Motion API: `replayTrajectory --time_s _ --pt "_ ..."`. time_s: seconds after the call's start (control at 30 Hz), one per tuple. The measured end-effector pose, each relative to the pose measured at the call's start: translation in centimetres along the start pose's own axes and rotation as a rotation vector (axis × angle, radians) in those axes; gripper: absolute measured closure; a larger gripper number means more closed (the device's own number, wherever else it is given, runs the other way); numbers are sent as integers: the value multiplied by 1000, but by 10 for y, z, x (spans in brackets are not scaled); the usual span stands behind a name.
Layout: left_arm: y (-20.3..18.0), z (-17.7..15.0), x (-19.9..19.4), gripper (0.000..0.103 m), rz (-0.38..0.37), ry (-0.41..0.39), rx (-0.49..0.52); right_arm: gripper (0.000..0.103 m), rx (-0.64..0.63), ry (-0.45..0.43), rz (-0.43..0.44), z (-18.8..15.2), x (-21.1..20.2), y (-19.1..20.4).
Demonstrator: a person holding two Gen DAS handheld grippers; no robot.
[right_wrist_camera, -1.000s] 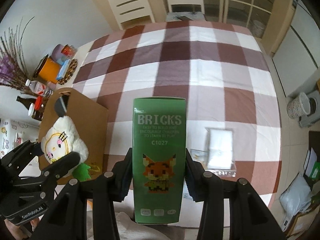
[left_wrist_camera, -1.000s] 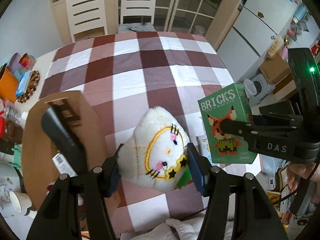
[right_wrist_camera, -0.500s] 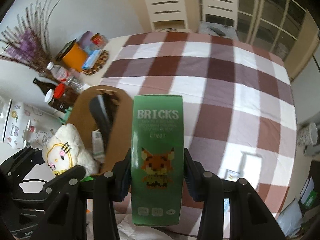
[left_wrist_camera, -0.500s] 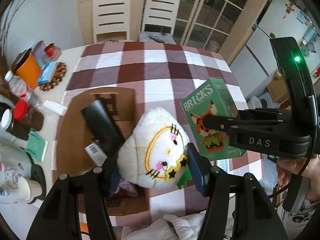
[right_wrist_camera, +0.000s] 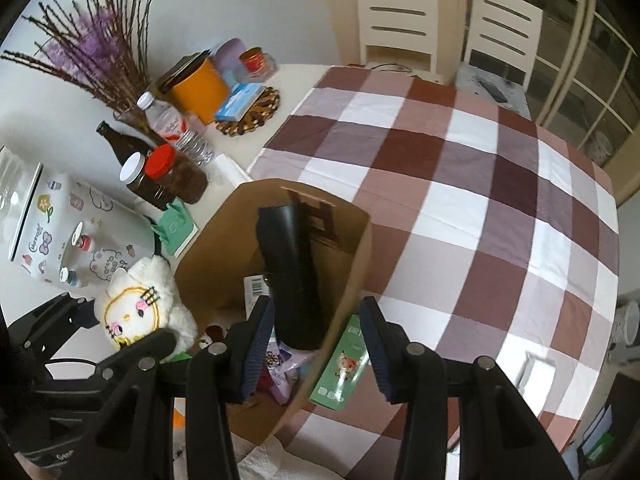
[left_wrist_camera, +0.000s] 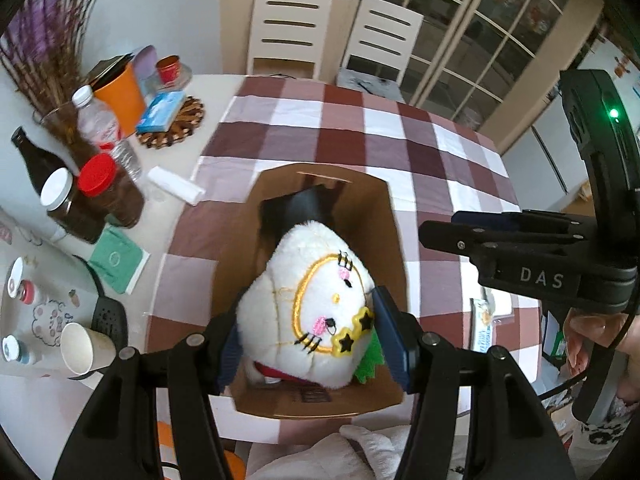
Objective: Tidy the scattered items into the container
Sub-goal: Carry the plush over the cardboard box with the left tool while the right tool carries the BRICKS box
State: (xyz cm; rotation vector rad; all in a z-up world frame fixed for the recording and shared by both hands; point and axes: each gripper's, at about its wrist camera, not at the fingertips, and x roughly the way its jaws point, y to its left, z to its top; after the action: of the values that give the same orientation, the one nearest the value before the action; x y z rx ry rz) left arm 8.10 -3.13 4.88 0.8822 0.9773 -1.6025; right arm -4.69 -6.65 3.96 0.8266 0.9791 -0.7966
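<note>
My left gripper (left_wrist_camera: pixel 308 344) is shut on a white plush toy (left_wrist_camera: pixel 308 312) with a yellow-stitched face, held over the open cardboard box (left_wrist_camera: pixel 394 240); the plush also shows in the right wrist view (right_wrist_camera: pixel 136 312). My right gripper (right_wrist_camera: pixel 316 336) is open and empty above the box's right wall (right_wrist_camera: pixel 344 280). The green BRICKS box (right_wrist_camera: pixel 340 364) lies on the checked tablecloth just outside that wall. Inside the box stands a black cylinder (right_wrist_camera: pixel 292 272) with small packets (right_wrist_camera: pixel 280 368) beneath it.
Bottles, jars (left_wrist_camera: pixel 96 192), an orange container (left_wrist_camera: pixel 120 96) and a vase of purple twigs (right_wrist_camera: pixel 88 52) crowd the table's left side. A paper cup (left_wrist_camera: pixel 84 348) and a green pouch (left_wrist_camera: pixel 116 260) lie nearby. A clear packet (right_wrist_camera: pixel 538 368) lies right. Two chairs (left_wrist_camera: pixel 288 28) stand behind.
Both grippers moved left over the cardboard box. My right gripper opened and let go of the BRICKS box, which now lies outside the box's right wall. The plush stays gripped.
</note>
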Motion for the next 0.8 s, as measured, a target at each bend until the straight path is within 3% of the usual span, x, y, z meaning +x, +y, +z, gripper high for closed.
replayTrajectory --time_s 0.17,0.3,0.37,0.47,0.63,0.8 --pt "12 -2 8 43 -12 22 -21 56 67 10 -49 -12 11 -22" --pt "11 -3 18 43 -27 48 -16 53 279 132 -44 -44 56 -78" --pt "9 -3 24 43 -34 70 -11 53 375 194 35 -60 82 -95" --pt "4 -3 30 43 -25 90 7 53 460 208 174 -75 106 -102" --pt "-3 -5 36 43 -13 117 24 52 458 232 217 -77 130 -93" --pt "-3 -10 43 43 -12 137 23 51 402 285 107 -75 154 -85"
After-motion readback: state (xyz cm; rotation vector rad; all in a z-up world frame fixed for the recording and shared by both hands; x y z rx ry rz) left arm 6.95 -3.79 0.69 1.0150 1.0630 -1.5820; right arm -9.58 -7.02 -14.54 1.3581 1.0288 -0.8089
